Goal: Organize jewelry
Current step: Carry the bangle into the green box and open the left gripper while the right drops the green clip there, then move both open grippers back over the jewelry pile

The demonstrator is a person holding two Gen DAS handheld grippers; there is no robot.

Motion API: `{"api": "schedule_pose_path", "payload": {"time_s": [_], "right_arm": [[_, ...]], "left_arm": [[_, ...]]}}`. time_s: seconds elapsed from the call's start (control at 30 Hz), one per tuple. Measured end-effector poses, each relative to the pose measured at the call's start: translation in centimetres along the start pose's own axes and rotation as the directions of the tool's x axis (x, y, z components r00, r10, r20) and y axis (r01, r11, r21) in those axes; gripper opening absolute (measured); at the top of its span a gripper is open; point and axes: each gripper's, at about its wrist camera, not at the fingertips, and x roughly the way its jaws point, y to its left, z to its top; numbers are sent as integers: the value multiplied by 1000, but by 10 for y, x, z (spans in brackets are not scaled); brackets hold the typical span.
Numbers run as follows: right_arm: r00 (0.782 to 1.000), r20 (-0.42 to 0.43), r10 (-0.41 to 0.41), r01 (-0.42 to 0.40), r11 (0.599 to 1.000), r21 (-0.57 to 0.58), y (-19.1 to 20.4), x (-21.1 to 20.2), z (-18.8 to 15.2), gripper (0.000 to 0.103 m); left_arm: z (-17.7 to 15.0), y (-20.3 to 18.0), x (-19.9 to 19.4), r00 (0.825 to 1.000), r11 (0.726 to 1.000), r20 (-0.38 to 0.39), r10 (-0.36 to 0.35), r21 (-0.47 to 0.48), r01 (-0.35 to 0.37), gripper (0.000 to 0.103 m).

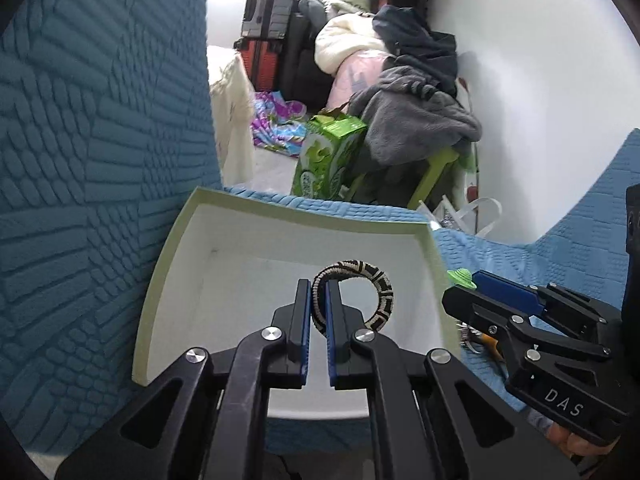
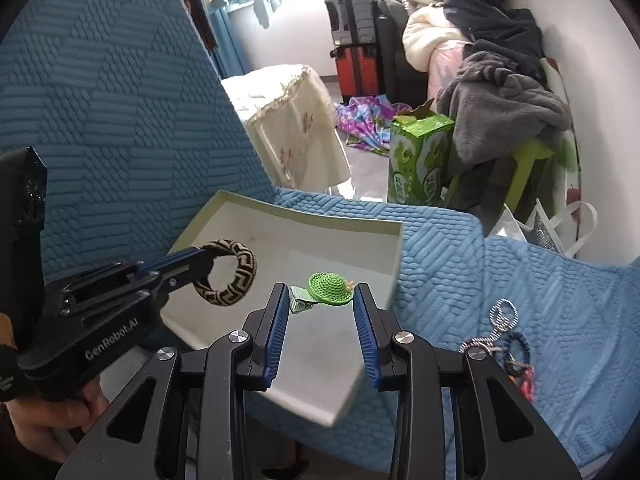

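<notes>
My left gripper (image 1: 319, 286) is shut on a black-and-cream woven bangle (image 1: 378, 286) and holds it above the open white box (image 1: 168, 264). In the right wrist view the bangle (image 2: 236, 276) hangs from the left gripper (image 2: 200, 260) over the box (image 2: 394, 256). My right gripper (image 2: 321, 294) holds a green hat-shaped hair clip (image 2: 330, 288) between its fingertips, by the clip's ends, over the box's right part. From the left wrist view the clip (image 1: 460, 276) shows at the right gripper's (image 1: 460, 292) tip.
Loose bracelets and cords (image 2: 504, 340) lie on the blue quilted sofa seat (image 2: 560, 300) to the right of the box. The sofa back (image 2: 100, 120) rises on the left. Beyond are a green carton (image 2: 420, 160), piled clothes (image 2: 500, 100) and suitcases (image 2: 352, 40).
</notes>
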Motion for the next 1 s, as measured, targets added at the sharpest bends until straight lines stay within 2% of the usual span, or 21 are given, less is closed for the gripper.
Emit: {"api": "schedule_pose_path", "payload": {"time_s": [0.2, 0.47, 0.57, 0.6, 0.63, 0.83, 1.0], "right_arm": [[999, -31, -9, 8, 1000, -21, 6, 27, -1, 31], [998, -59, 24, -26, 999, -31, 11, 36, 1, 32], [997, -66, 42, -45, 998, -39, 11, 31, 1, 36], [997, -56, 47, -49, 998, -36, 10, 26, 0, 39], [998, -45, 51, -52, 998, -35, 10, 20, 0, 41], [998, 46, 51, -49, 998, -39, 6, -27, 7, 41], [990, 130, 47, -41, 998, -50, 1, -72, 16, 41]], "left_arm": [[-4, 11, 14, 999, 999, -18, 35, 1, -35, 6], [-1, 14, 13, 999, 999, -20, 39, 2, -39, 8], [3, 12, 4, 999, 999, -1, 50, 4, -50, 21], [4, 11, 1, 999, 999, 11, 53, 5, -53, 29], [5, 8, -10, 998, 999, 42, 51, 10, -52, 31], [14, -14, -57, 987, 998, 155, 31, 43, -38, 38], [19, -30, -90, 979, 999, 205, 8, 39, -16, 42]]}}
